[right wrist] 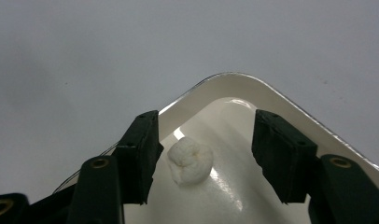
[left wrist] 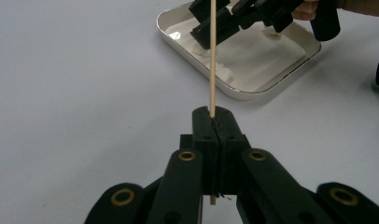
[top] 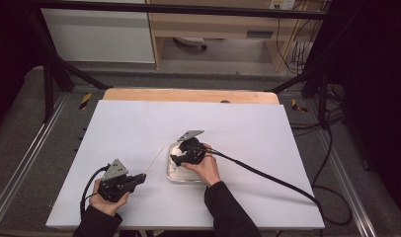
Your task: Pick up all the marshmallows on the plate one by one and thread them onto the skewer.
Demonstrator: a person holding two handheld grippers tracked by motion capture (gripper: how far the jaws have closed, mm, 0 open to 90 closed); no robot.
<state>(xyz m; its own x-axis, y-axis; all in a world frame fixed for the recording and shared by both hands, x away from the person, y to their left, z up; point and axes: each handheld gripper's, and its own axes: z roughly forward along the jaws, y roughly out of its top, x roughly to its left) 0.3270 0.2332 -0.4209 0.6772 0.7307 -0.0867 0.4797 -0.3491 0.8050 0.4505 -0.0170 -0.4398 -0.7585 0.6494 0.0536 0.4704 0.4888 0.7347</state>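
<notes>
**White tabletop: marshmallow pick-up under way, skewer waiting**

White sheeting is covering the table (top: 139, 133), and a shallow white tray (right wrist: 234, 81) is lying under the right gripper (right wrist: 204, 156). Its jaws are standing apart around a white marshmallow (right wrist: 191, 161), which is sitting between them, close by the left pad, not yet pinched. The left gripper (left wrist: 214, 116) is pressing its jaws together on a wooden skewer (left wrist: 213, 56) that is pointing ahead toward the tray. The grasp looks to be in hand; next, closing squarely on the soft piece without squashing it
</notes>
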